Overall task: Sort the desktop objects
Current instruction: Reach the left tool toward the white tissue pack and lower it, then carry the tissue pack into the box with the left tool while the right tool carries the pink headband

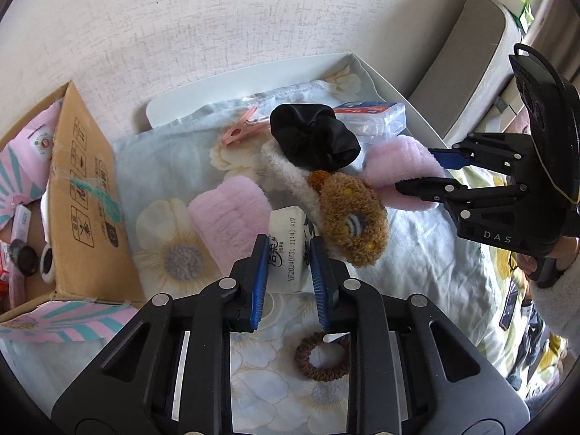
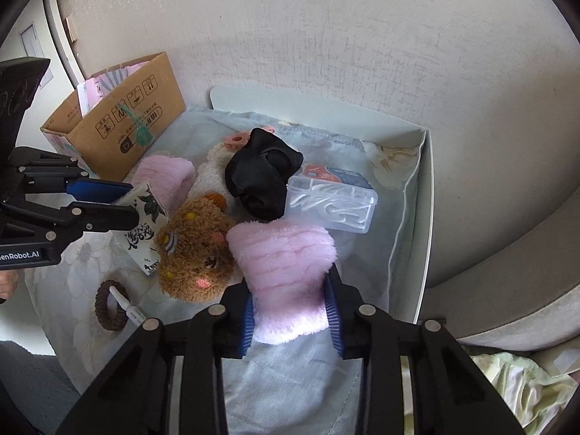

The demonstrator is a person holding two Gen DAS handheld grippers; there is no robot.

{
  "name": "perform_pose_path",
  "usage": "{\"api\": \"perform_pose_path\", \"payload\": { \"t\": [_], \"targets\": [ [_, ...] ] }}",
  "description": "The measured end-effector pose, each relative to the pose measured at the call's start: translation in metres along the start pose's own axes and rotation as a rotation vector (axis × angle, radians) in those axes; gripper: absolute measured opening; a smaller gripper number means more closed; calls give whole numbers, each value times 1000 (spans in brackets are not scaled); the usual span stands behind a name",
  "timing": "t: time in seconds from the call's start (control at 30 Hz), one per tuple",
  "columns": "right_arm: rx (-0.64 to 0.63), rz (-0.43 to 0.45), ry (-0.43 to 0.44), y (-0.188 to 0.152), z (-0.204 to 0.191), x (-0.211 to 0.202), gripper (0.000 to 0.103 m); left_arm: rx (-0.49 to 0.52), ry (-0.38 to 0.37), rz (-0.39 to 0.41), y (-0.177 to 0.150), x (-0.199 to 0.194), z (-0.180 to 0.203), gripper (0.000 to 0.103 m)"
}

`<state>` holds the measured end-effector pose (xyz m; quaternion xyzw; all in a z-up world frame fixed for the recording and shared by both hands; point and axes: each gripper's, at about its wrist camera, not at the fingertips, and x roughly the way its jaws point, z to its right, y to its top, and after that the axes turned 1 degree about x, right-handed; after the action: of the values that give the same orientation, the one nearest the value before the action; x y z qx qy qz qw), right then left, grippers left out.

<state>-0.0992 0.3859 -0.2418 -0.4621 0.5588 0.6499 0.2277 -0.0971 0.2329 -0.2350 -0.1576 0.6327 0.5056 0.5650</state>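
The landmark here is the brown plush bear (image 1: 353,217), lying face up on a floral cloth (image 1: 174,195) that lines a shallow white tray (image 1: 384,79) against the wall.

The left tongs (image 1: 288,275) are closed on a small white tissue pack (image 1: 290,250) with printed lettering, which sits just beside the bear on the side toward the cardboard box (image 1: 87,195); both blue pads press its sides. In the right wrist view the same pack (image 2: 145,224) stands tilted against the bear (image 2: 195,250), pinched between the left tongs (image 2: 127,203).

The right tongs (image 2: 291,311) are clamped on a fluffy pink cloth (image 2: 286,264) that touches the bear on its other side; the pile bulges out above and below the pads. From the left wrist view this pink cloth (image 1: 402,170) is gripped by the right tongs (image 1: 424,170).

A second pink fluffy piece (image 1: 232,210) lies between the bear and the box. Behind the bear, a black scrunchie (image 1: 311,137) rests on a cream fleecy band (image 1: 290,174), with a pink clothes peg (image 1: 241,127) and a clear plastic case (image 2: 331,199) farther back. Nearer than the bear, a brown hair tie (image 1: 320,357) lies flat on the cloth, with a small white tube (image 2: 125,306) lying across it.
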Motion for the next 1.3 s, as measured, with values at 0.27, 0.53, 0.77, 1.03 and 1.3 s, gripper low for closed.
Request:
{"api": "perform_pose_path", "payload": {
  "t": [0.27,0.53,0.77,1.03,1.3],
  "targets": [
    [74,24,-12,-6,-1,-21,31,-32,-44,20,0,-17,-1,19],
    [116,53,-32,-10,-4,-41,31,-34,-67,50,2,-35,2,19],
    [114,93,-42,-6,-19,-60,31,-27,-64,93,8,-66,1,19],
    [87,131,-47,12,-42,-87,31,-52,-24,171,18,-118,-18,19],
    [36,181,-9,54,-75,-104,31,-125,57,245,23,-170,-59,19]
  ]
}}
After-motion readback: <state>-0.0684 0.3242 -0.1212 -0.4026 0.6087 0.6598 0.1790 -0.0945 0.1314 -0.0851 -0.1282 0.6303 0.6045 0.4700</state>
